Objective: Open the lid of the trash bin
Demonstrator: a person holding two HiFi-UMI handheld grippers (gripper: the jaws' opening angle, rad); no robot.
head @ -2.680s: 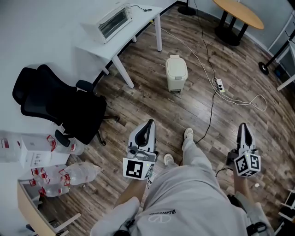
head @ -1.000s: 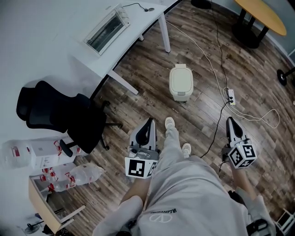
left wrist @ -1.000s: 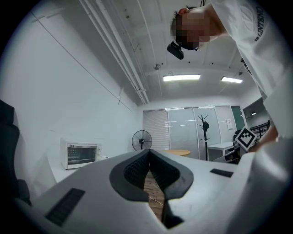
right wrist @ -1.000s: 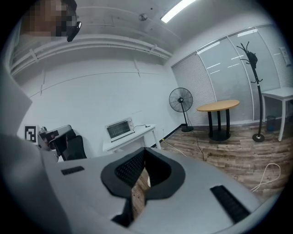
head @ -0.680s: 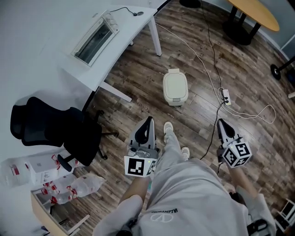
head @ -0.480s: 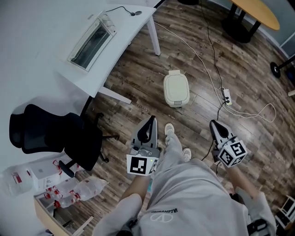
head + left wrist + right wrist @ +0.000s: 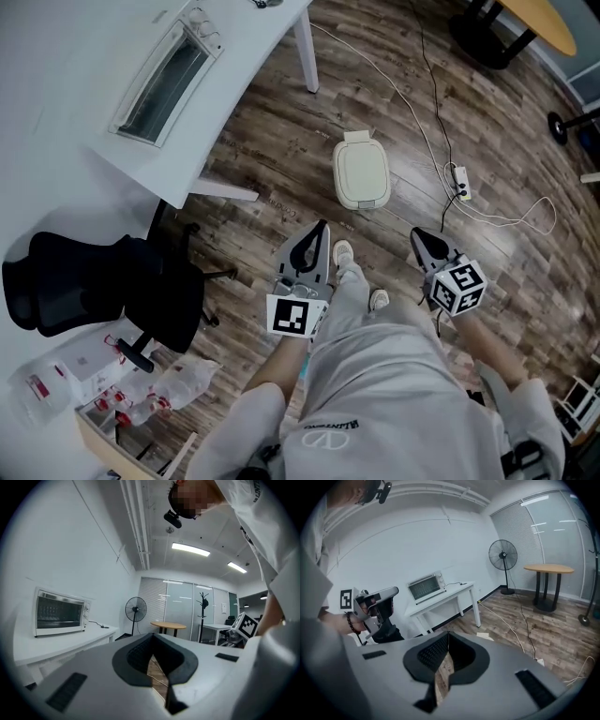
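The cream trash bin [image 7: 362, 174] stands on the wood floor with its lid down, seen from above in the head view. My left gripper [image 7: 317, 232] is held just short of it and to the left, shut and holding nothing. My right gripper [image 7: 418, 240] is to the bin's lower right, also shut and holding nothing. Neither touches the bin. In the left gripper view the jaw tips of the left gripper [image 7: 152, 636] meet. In the right gripper view the jaw tips of the right gripper [image 7: 448, 634] meet too. A pale patch just past them may be the bin's top [image 7: 483, 636].
A white desk [image 7: 84, 56] with a toaster oven [image 7: 159, 75] stands at the left, and a black office chair [image 7: 103, 281] is below it. Cables and a power strip [image 7: 457, 183] lie right of the bin. Plastic bottles [image 7: 178, 380] lie at the lower left.
The person has walked nearer to the bin, which now lies closer below the head camera. The right gripper has swung left towards the bin. Both grippers stay shut.
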